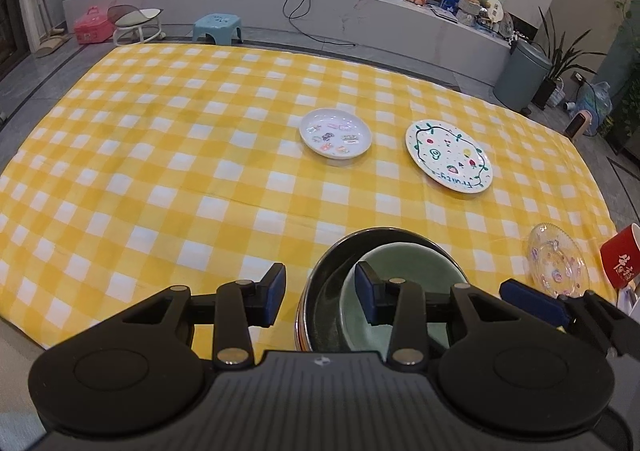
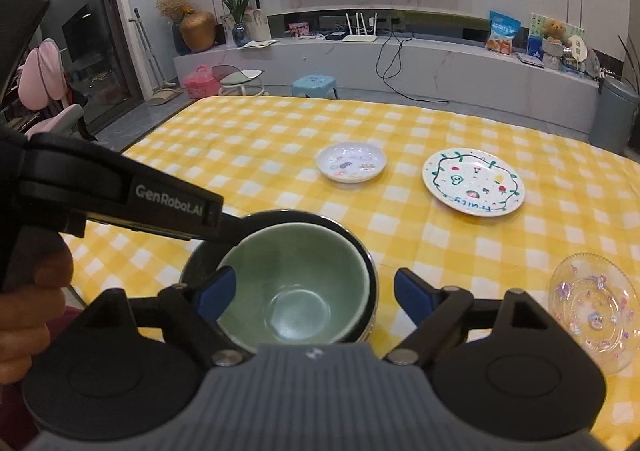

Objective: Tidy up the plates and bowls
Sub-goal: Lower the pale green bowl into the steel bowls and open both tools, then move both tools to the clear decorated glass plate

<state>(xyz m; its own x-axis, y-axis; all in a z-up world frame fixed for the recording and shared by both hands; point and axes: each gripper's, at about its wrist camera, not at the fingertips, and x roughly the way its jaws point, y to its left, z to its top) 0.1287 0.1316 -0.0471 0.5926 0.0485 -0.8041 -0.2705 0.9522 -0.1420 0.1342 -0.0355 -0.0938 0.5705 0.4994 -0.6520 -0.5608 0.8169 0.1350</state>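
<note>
A green bowl (image 2: 296, 283) sits nested in a dark metal bowl (image 2: 360, 243) at the near table edge; both also show in the left wrist view, the green bowl (image 1: 404, 263) inside the metal bowl (image 1: 320, 291). My left gripper (image 1: 320, 293) is open, its jaws either side of the metal bowl's left rim. My right gripper (image 2: 316, 293) is open, its jaws either side of the green bowl's near right rim. A small white dish (image 1: 335, 133) and a fruit-pattern plate (image 1: 449, 155) lie further out. A clear glass plate (image 2: 592, 311) lies at the right.
A yellow checked cloth (image 1: 160, 171) covers the table. A red mug (image 1: 620, 259) stands at the right edge beside the glass plate (image 1: 558, 261). Beyond the table are a blue stool (image 1: 217, 27), a grey bin (image 1: 520, 75) and a TV bench.
</note>
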